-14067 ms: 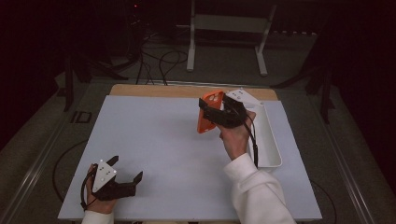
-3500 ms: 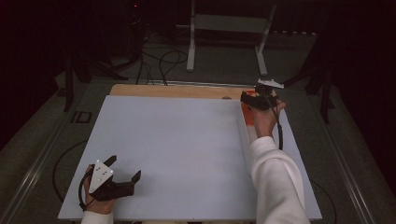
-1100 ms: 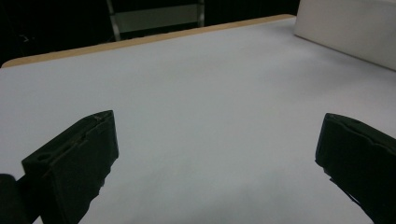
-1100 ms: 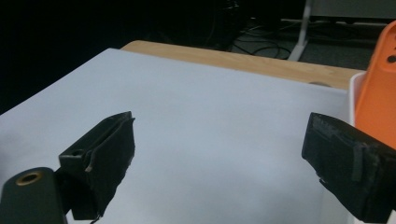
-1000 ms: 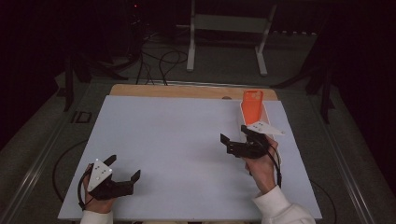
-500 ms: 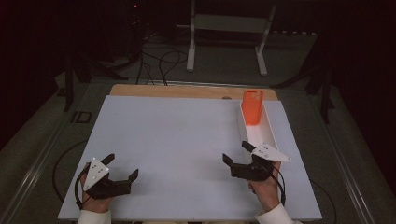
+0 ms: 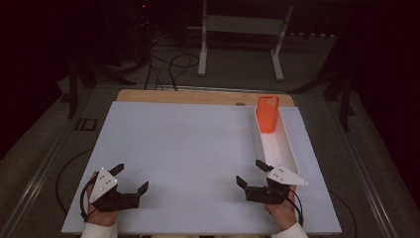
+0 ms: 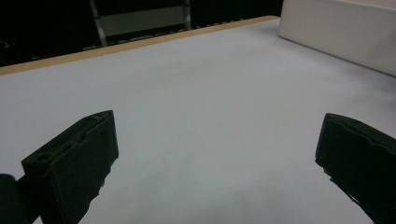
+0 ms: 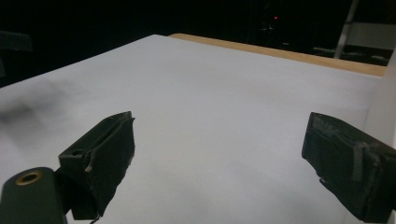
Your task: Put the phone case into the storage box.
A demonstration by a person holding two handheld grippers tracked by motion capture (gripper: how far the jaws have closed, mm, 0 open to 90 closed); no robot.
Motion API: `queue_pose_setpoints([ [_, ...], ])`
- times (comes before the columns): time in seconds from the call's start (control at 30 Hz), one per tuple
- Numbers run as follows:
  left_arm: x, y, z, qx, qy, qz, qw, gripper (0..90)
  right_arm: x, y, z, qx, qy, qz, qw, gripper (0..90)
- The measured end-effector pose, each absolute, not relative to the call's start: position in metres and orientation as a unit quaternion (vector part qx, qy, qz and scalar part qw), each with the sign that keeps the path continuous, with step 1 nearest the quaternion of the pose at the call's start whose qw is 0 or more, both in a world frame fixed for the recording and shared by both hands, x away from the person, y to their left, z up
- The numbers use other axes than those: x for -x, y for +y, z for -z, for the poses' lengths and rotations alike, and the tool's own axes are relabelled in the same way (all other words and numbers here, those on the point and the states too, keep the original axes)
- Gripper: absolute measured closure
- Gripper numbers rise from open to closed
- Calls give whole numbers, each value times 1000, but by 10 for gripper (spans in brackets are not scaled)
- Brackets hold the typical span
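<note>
Your right gripper (image 7: 251,174) has let go of the orange phone case (image 7: 268,113) and pulled back to the tabletop's near edge, jaws spread with nothing between them. The case now leans in the far end of the white tray (image 7: 289,153) by the right edge. Your left gripper (image 7: 131,177) rests open at the near left corner; the placing looks finished.
</note>
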State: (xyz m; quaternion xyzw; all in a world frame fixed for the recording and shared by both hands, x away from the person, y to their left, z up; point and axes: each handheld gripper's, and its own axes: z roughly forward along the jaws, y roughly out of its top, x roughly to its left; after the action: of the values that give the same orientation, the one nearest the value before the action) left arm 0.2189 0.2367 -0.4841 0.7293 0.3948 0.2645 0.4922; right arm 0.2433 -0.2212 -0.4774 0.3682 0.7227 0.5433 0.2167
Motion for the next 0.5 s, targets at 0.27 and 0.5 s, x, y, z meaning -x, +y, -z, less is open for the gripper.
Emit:
queue_pose_setpoints([
  [0.27, -217, 239, 484, -731, 389, -265, 494, 0, -236, -227, 478, -362, 714, -551, 235, 92],
  [0.5, -216, 237, 486, -737, 380, -265, 493, 0, -235, -230, 482, -363, 715, -550, 235, 92],
])
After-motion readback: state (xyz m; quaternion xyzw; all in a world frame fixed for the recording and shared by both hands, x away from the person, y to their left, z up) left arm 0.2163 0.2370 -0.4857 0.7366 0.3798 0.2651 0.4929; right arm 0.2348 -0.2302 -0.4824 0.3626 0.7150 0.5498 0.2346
